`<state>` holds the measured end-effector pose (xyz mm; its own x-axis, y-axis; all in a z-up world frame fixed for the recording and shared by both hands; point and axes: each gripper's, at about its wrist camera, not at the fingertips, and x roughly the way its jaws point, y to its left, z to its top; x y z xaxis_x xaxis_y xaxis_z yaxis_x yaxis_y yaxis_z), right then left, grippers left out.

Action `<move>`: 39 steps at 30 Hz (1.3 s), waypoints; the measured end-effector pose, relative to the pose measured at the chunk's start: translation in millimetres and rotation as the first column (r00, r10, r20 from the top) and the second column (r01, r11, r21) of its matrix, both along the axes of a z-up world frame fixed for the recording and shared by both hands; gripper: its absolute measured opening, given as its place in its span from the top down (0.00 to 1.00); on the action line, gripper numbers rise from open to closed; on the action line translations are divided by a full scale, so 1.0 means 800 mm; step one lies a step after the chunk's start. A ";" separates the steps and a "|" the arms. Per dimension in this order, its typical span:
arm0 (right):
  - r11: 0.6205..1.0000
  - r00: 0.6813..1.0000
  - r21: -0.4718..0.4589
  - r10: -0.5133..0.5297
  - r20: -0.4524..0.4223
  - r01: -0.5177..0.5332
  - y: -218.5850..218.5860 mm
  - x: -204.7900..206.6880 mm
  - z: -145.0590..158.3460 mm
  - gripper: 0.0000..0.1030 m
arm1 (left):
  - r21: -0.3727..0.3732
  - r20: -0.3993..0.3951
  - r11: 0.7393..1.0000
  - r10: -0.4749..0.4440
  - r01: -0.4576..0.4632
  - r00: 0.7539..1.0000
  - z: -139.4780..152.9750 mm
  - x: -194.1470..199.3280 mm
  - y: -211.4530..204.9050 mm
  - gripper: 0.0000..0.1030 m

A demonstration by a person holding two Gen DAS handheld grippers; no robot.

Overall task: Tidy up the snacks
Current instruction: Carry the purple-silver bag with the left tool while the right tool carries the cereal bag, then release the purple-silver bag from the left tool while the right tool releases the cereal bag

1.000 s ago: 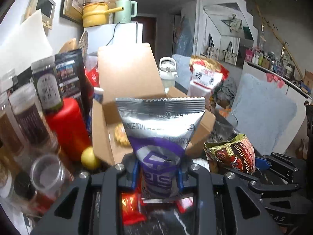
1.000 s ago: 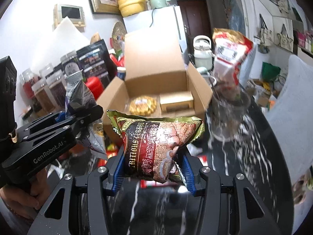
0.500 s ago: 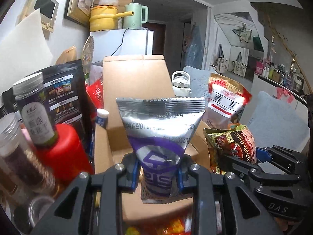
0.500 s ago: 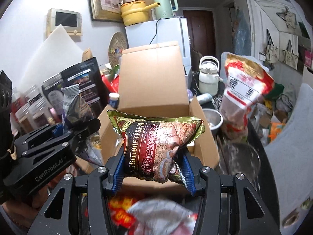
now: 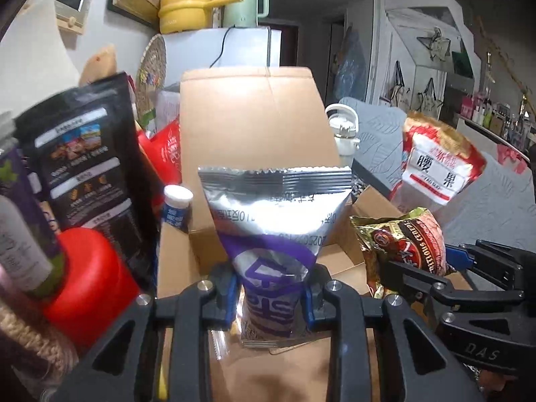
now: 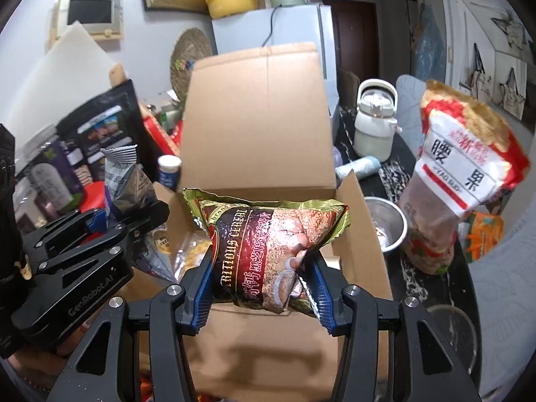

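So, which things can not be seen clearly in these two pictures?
- Cardboard box floor: both views, hidden by the silver packet and the cereal packet.
- Jar at left: left wrist view, blurred and cut by the edge.
- Shelf bottles: left wrist view, too small.
- Hand under the left gripper: right wrist view, mostly hidden.
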<state>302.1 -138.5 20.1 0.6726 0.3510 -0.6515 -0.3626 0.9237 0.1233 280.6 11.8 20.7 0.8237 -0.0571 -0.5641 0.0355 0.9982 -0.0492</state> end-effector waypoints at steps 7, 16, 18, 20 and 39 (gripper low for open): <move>1.000 0.995 -0.029 -0.003 -0.097 0.000 0.008 0.039 -0.033 0.51 | 0.027 -0.126 1.000 0.018 -0.015 0.992 -0.030 0.037 -0.001 0.72; 0.994 0.981 -0.105 -0.002 -0.194 -0.019 0.018 0.065 -0.063 0.50 | 0.031 -0.233 0.999 0.042 -0.035 0.972 -0.050 0.058 -0.006 0.72; 0.992 0.980 -0.120 -0.001 -0.201 -0.024 0.021 0.069 -0.067 0.50 | 0.032 -0.256 0.999 0.043 -0.036 0.966 -0.054 0.063 -0.006 0.72; 0.989 0.980 -0.141 0.005 -0.201 -0.034 0.027 0.072 -0.071 0.50 | 0.036 -0.269 0.999 0.045 -0.037 0.962 -0.056 0.066 -0.006 0.72; 0.966 0.990 -0.260 -0.048 -0.135 0.011 0.038 0.057 -0.057 0.17 | 0.092 -0.280 0.991 0.121 -0.099 0.952 -0.049 0.072 -0.006 0.72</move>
